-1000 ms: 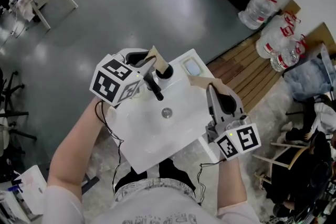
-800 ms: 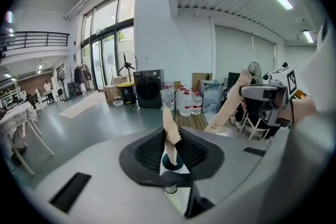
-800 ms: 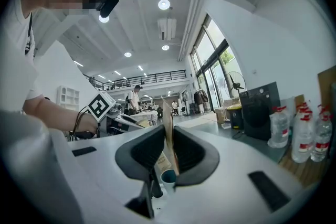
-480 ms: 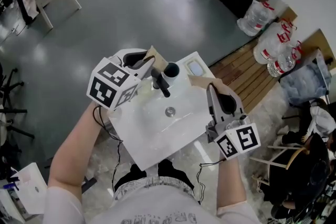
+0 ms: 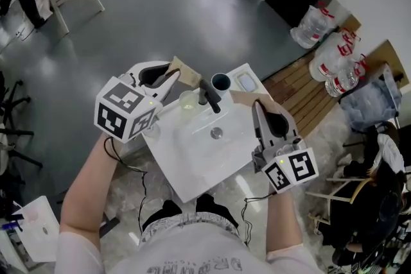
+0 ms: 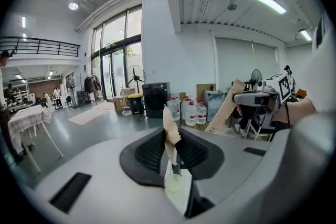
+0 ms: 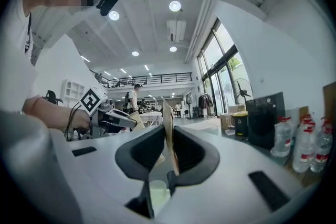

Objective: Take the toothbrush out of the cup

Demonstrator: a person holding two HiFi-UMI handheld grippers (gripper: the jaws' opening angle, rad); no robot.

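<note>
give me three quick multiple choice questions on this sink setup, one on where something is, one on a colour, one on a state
1. Where does the dark cup stand?
A. on the floor
B. on the white basin top, beside the faucet
C. between the right gripper's jaws

2. What colour is the faucet?
A. red
B. gold
C. black

3. How does the left gripper stand?
A. shut on a thin tan strip
B. wide open and empty
C. shut on the dark cup

Answers:
1 B: the head view shows the cup on the basin top next to the faucet.
2 C: the faucet stands out black against the white top.
3 A: the left gripper view shows both pads pressed on the strip.
</note>
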